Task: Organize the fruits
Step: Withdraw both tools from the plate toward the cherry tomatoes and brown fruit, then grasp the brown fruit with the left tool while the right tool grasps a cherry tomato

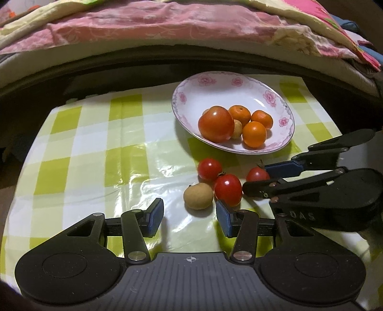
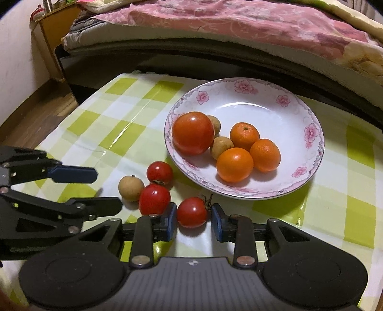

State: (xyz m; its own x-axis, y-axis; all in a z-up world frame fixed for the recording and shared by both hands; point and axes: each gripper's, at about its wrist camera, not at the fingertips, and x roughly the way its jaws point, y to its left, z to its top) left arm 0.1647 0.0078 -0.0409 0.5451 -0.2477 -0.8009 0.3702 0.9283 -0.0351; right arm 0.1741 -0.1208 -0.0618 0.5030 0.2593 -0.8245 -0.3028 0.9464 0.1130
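Observation:
A flowered white plate (image 2: 296,112) (image 1: 191,95) holds a large tomato (image 2: 192,132), three small oranges (image 2: 234,165) and two longans (image 2: 220,147). On the cloth in front lie three cherry tomatoes and a longan (image 1: 198,196) (image 2: 131,188). My right gripper (image 2: 194,219) is open with its pads on either side of one cherry tomato (image 2: 192,212) (image 1: 257,174), close to touching it. My left gripper (image 1: 190,215) is open, just short of the loose longan, with a cherry tomato (image 1: 228,189) by its right pad. It shows in the right wrist view (image 2: 103,191).
The table wears a green-and-white checked plastic cloth (image 1: 95,148). Behind it runs a dark bed frame (image 2: 215,57) with pink and cream bedding (image 1: 167,21). A wooden nightstand (image 2: 51,31) stands far left by the wall.

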